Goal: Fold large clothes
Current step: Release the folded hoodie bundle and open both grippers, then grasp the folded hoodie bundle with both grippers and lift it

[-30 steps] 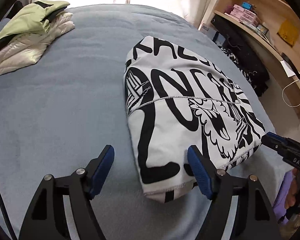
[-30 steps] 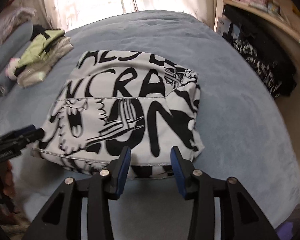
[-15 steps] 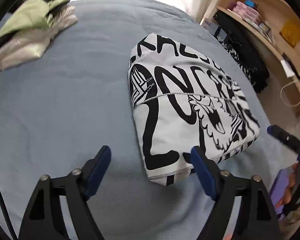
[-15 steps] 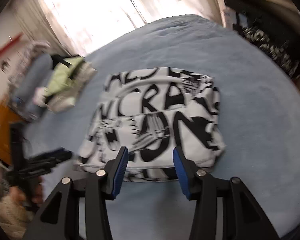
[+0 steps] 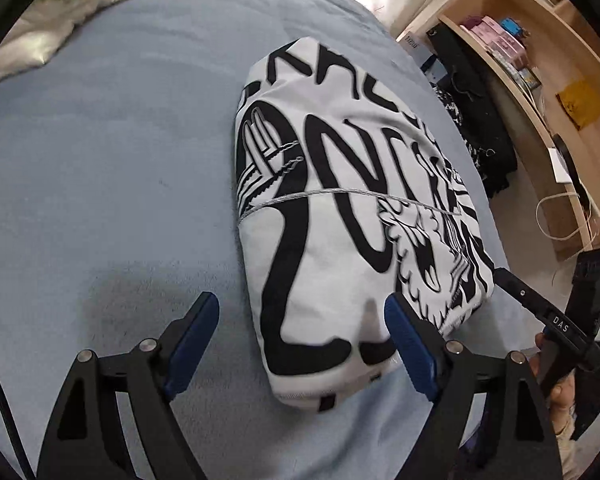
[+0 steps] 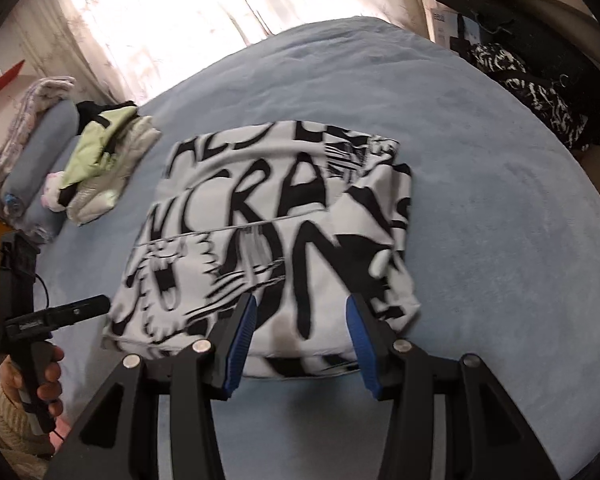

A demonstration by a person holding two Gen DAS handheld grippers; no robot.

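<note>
Angling both tongs down at the folded white sweatshirt with black graffiti print (image 5: 352, 208) on the blue bed (image 5: 100, 160): my left gripper (image 5: 302, 340) is spread wide over its near corner, my right gripper (image 6: 300, 334) half-spread at its near edge, pinching nothing.

Bedroom: blue bed (image 5: 112, 152), curtained window (image 6: 172, 12)
</note>
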